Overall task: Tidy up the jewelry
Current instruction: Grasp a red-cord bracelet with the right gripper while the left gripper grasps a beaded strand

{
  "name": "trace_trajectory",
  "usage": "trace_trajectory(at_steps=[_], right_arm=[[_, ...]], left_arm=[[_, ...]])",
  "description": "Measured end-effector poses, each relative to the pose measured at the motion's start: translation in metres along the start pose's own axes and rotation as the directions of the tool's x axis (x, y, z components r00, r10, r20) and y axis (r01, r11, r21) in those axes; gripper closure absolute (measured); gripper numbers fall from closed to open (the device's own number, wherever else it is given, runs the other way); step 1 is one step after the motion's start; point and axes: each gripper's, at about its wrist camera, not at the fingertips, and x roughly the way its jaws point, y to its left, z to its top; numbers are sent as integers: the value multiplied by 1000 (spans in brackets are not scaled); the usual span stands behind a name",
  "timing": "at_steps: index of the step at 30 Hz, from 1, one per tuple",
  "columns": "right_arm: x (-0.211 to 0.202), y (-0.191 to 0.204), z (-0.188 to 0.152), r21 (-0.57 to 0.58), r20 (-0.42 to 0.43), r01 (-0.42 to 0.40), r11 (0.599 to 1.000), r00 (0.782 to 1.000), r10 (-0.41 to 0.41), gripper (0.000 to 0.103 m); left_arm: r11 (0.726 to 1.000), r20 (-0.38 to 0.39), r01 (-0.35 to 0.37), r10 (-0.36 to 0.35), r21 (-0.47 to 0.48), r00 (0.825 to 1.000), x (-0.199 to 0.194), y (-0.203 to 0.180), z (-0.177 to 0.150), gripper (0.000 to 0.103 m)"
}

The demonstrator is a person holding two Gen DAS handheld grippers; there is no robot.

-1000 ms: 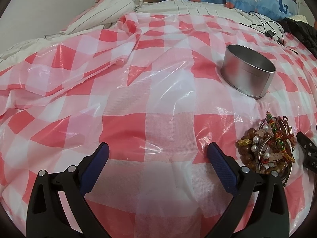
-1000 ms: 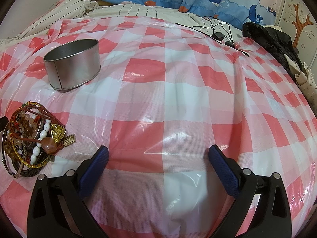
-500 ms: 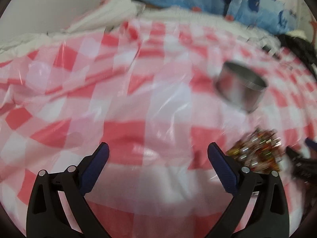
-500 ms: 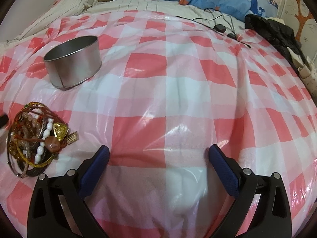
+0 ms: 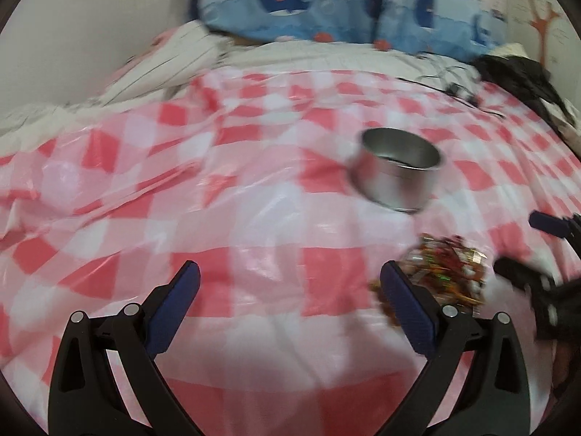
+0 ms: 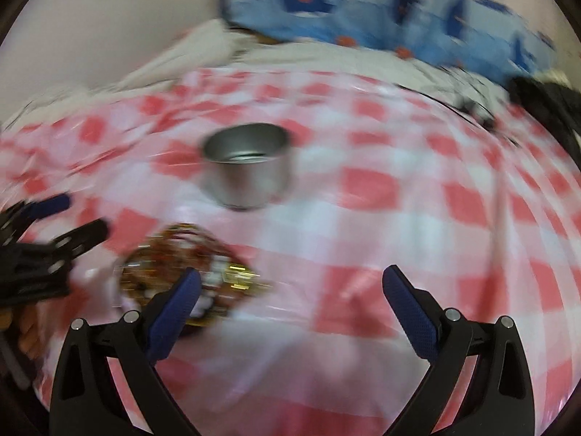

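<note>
A tangled pile of bead bracelets and bangles (image 5: 445, 274) lies on the red-and-white checked plastic sheet (image 5: 254, 218), just right of my left gripper's right finger. It shows blurred in the right wrist view (image 6: 189, 261), partly behind my right gripper's left finger. A round silver tin (image 5: 397, 172), open on top, stands beyond the pile; it also shows in the right wrist view (image 6: 247, 165). My left gripper (image 5: 288, 290) is open and empty above the sheet. My right gripper (image 6: 288, 292) is open and empty. Each gripper shows at the other view's edge.
Blue whale-print pillows (image 5: 345, 3) and a striped white blanket (image 5: 163, 69) lie at the head of the bed. A black cable (image 5: 457, 89) and dark clothing (image 5: 523, 76) lie at the far right. A wall runs along the left.
Both grippers have risen and pulled back, with the views tilted up and blurred. The right one swung left toward the jewelry pile and tin. Both stay open. The jewelry and tin have not moved.
</note>
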Motion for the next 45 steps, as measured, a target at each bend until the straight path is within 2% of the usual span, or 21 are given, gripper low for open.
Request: trace_trajectory(at_steps=[3, 5, 7, 9, 10, 11, 12, 15, 17, 20, 22, 25, 28, 30, 31, 33, 34, 36, 38, 42, 45], right_arm=[[9, 24, 10, -93, -2, -57, 994, 998, 57, 7], [15, 29, 14, -109, -10, -97, 989, 995, 97, 9], [21, 29, 14, -101, -36, -141, 985, 990, 138, 29], [29, 24, 14, -54, -69, -231, 971, 971, 227, 64], [29, 19, 14, -21, -62, -262, 965, 964, 260, 69], [28, 14, 14, 11, -56, -292, 956, 955, 292, 85], [26, 11, 14, 35, -47, -292, 956, 955, 293, 93], [19, -2, 15, 119, -2, -345, 931, 937, 348, 98], [14, -11, 15, 165, 28, -357, 920, 934, 357, 99], [6, -27, 16, 226, 65, -373, 900, 927, 368, 99], [4, -38, 17, 263, 89, -386, 884, 922, 376, 99], [3, -56, 16, 334, 123, -413, 847, 910, 396, 99], [5, -70, 12, 390, 142, -417, 821, 908, 394, 99], [5, -76, 11, 409, 148, -413, 814, 910, 387, 99], [6, -77, 10, 412, 148, -409, 814, 912, 383, 99], [8, -81, 9, 422, 145, -400, 814, 916, 375, 99], [9, -82, 9, 427, 142, -397, 812, 917, 374, 99], [13, -84, 7, 436, 137, -394, 809, 918, 373, 99], [16, -86, 5, 443, 124, -384, 810, 921, 369, 99], [18, -89, 2, 458, 124, -379, 804, 923, 364, 99], [14, -89, 3, 455, 139, -382, 804, 923, 360, 99]], left_arm=[[998, -13, 1, -2, -56, 1000, 3, 16, 2, 8], [998, -14, 5, -6, -68, 1000, 3, 20, 2, 8], [998, -18, 9, -10, -59, 1000, 5, 19, 3, 8], [999, -20, 11, -12, -47, 1000, 5, 16, 4, 8], [999, -19, 15, -15, -39, 1000, 5, 14, 4, 8], [999, -17, 18, -19, -32, 1000, 4, 13, 4, 8], [999, -14, 21, -22, -28, 1000, 3, 12, 4, 8], [999, -5, 38, -38, -4, 999, 2, 6, 3, 8], [998, 1, 55, -55, 16, 998, 1, 0, 3, 8], [991, 22, 120, -122, 57, 992, -4, -12, 3, 8], [981, 23, 176, -179, 86, 984, -5, -22, 7, 8], [945, -30, 300, -299, 132, 954, 4, -44, 18, 8], [928, -74, 324, -316, 184, 946, 18, -65, 24, 8], [916, -108, 362, -347, 176, 932, 29, -74, 26, 18], [905, -130, 393, -375, 164, 918, 35, -77, 27, 28], [893, -164, 424, -400, 152, 902, 45, -82, 25, 42], [884, -181, 445, -419, 143, 890, 49, -82, 23, 58], [883, -190, 449, -422, 135, 887, 51, -82, 21, 76], [887, -177, 438, -412, 146, 894, 47, -79, 23, 93], [862, -165, 498, -480, 93, 861, 40, -68, 29, 95], [822, -131, 565, -553, 71, 822, 30, -64, 35, 95]])
